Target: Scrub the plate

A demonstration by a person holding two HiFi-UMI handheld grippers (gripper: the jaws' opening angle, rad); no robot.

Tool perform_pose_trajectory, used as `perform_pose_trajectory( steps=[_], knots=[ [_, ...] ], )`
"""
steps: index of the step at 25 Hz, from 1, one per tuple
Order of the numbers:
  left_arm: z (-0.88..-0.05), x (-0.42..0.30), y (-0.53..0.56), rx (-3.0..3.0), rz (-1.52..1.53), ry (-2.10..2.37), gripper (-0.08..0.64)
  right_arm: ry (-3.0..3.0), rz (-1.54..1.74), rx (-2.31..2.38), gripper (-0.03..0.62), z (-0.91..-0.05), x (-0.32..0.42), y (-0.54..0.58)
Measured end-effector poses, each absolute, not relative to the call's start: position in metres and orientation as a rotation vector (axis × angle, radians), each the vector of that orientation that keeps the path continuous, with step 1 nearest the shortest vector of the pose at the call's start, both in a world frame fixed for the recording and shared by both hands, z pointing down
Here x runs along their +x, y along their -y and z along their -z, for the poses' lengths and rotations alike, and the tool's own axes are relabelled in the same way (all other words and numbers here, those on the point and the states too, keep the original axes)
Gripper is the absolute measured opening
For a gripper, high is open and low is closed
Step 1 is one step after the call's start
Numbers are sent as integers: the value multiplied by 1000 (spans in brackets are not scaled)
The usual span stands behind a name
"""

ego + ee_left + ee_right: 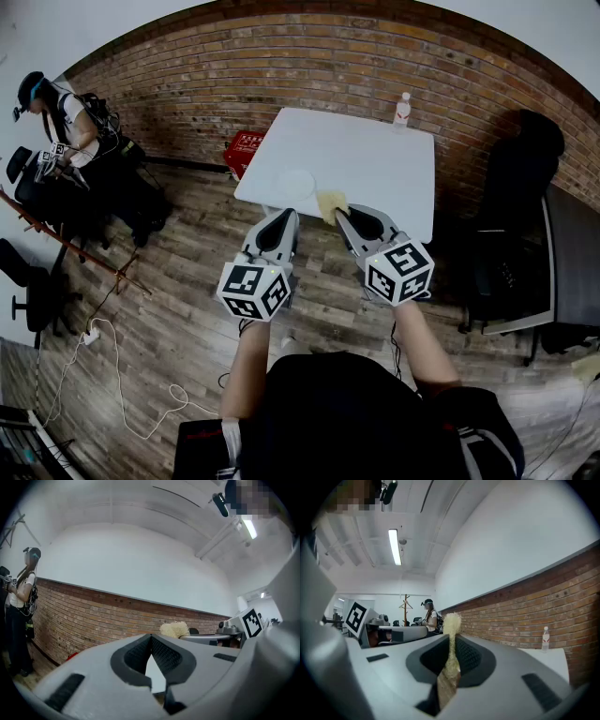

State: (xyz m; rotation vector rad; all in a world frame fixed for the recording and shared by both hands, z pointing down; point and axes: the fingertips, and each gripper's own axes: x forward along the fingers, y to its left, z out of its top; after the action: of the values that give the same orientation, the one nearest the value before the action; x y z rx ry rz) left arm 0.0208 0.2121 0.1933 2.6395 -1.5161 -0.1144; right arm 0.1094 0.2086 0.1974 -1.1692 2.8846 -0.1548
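On the white table (375,159), near its front edge, the plate (295,183) lies flat, pale and hard to tell from the tabletop, with nothing on it that I can make out. Left gripper (284,217) is held level just short of the table edge, with its tips close to the plate but not touching. In the left gripper view its jaws (151,639) are fully together and hold nothing. Right gripper (344,214) is clamped on a yellowish fibrous scrub pad (331,203), pinched at the lower part so the frayed top stands above the jaws (451,620). The pad hangs over the table just right of the plate and is not on it yet. A water bottle (402,110) stands at the far table edge, well clear, and a red crate (246,150) sits on the floor by the brick wall. Plate is likely rigid, smooth and light, so it will probably skid on the slick top under scrubbing. Best hold looks like the near rim with the free left gripper, gripped gently in case it chips. The pad looks soft and bendy, so it needs pressing flat. Scrubbing is not started.
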Motion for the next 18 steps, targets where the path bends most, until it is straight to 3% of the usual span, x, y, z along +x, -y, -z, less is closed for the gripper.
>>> perform_pose_trajectory(
  steps=[18],
  knots=[
    [-201, 43, -214, 2676, 27, 1471, 18, -2866, 225, -1146, 43, -204, 119, -212]
  ],
)
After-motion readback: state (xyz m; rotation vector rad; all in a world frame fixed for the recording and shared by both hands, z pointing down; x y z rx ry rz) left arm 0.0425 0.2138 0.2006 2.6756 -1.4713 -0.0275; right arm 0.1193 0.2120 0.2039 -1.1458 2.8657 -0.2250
